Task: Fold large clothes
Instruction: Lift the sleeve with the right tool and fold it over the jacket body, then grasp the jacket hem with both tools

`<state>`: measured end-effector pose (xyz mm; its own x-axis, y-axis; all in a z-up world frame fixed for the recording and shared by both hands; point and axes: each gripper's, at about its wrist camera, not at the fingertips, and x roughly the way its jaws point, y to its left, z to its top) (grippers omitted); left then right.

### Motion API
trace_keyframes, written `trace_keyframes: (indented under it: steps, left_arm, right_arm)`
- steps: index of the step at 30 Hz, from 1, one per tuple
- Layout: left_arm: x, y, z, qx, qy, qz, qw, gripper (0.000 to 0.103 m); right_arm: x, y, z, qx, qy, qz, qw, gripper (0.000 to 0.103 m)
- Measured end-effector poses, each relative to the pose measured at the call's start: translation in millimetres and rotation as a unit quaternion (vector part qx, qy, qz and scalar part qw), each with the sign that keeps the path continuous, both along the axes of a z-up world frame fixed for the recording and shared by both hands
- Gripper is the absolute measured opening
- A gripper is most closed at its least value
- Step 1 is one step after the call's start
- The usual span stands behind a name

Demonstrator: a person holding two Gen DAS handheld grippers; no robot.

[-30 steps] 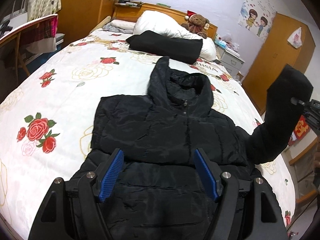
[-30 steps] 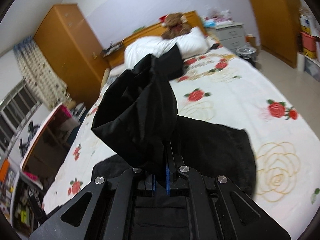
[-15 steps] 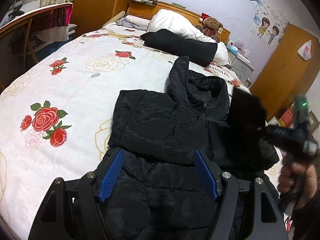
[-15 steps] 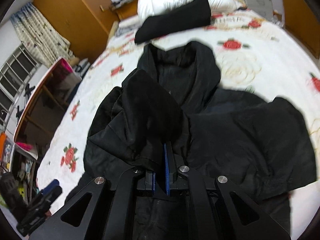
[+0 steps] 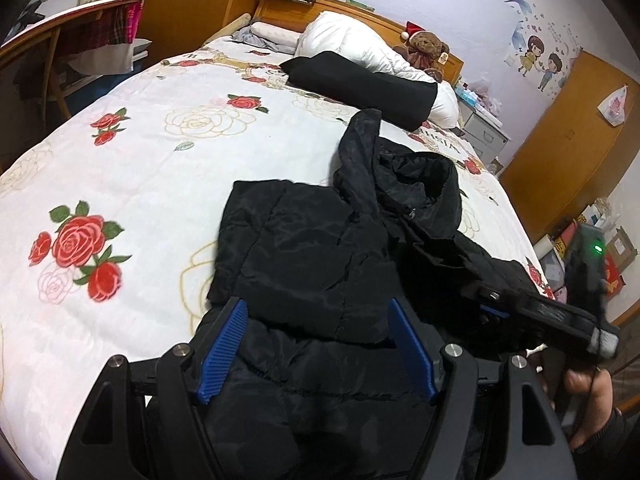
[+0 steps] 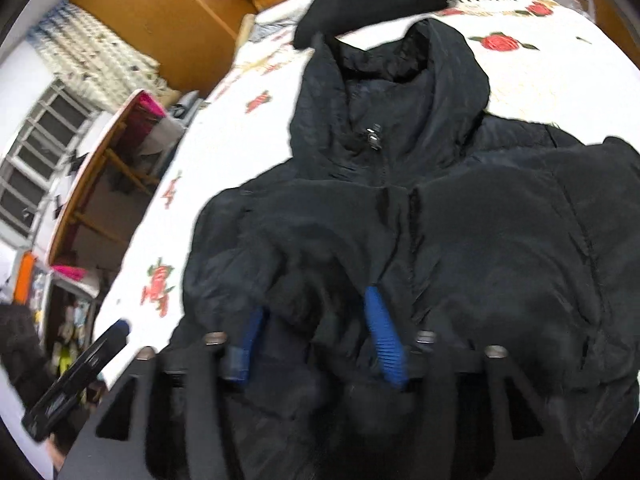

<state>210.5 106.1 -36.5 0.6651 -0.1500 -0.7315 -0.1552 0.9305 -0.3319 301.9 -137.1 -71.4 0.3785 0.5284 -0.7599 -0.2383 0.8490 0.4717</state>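
Note:
A black hooded puffer jacket [image 5: 320, 264] lies front-up on the bed, hood toward the headboard, both sleeves folded across its chest. It also fills the right wrist view [image 6: 460, 220]. My left gripper [image 5: 316, 332] is open and empty, hovering over the jacket's lower part. My right gripper [image 6: 316, 312] is open, its blue pads on either side of the sleeve cuff lying on the jacket. In the left wrist view the right gripper [image 5: 492, 300] reaches in from the right, low over the jacket.
The bed has a white rose-print cover [image 5: 140, 168]. A folded black garment [image 5: 360, 84], a white pillow [image 5: 360, 44] and a teddy bear [image 5: 428, 46] lie near the headboard. A wooden table [image 6: 92, 184] stands left of the bed, a nightstand [image 5: 484, 128] and wardrobe [image 5: 560, 152] to the right.
My right gripper brought the lifted sleeve down across the jacket's chest, then opened and let it go. My left gripper stayed open over the hem.

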Motion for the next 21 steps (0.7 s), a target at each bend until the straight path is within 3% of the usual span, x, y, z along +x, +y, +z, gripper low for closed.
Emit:
trace_keyframes:
  steps: [7, 12, 17, 20, 21]
  left_arm:
    - [36, -31, 2, -0.024, 0.010, -0.046, 0.9986, 0.075]
    - [79, -66, -23, -0.033, 0.045, -0.081, 0.9951, 0.075]
    - [111, -91, -57, -0.059, 0.090, -0.100, 0.9892, 0.072]
    - [115, -98, -60, -0.060, 0.086, -0.109, 0.9886, 0.011]
    - [113, -96, -56, -0.060, 0.077, -0.104, 0.9897, 0.009]
  right_arm:
    - [-27, -41, 28, 0.008, -0.045, -0.013, 0.999, 0.061]
    - [-40, -106, 38, -0.021, -0.078, -0.080, 0.993, 0.061]
    - [-44, -175, 33, -0.036, -0.076, -0.163, 0.983, 0.061]
    - [-46, -204, 27, -0.037, -0.069, -0.203, 0.976, 0.049]
    - [-46, -209, 26, -0.039, -0.068, -0.209, 0.975, 0.046]
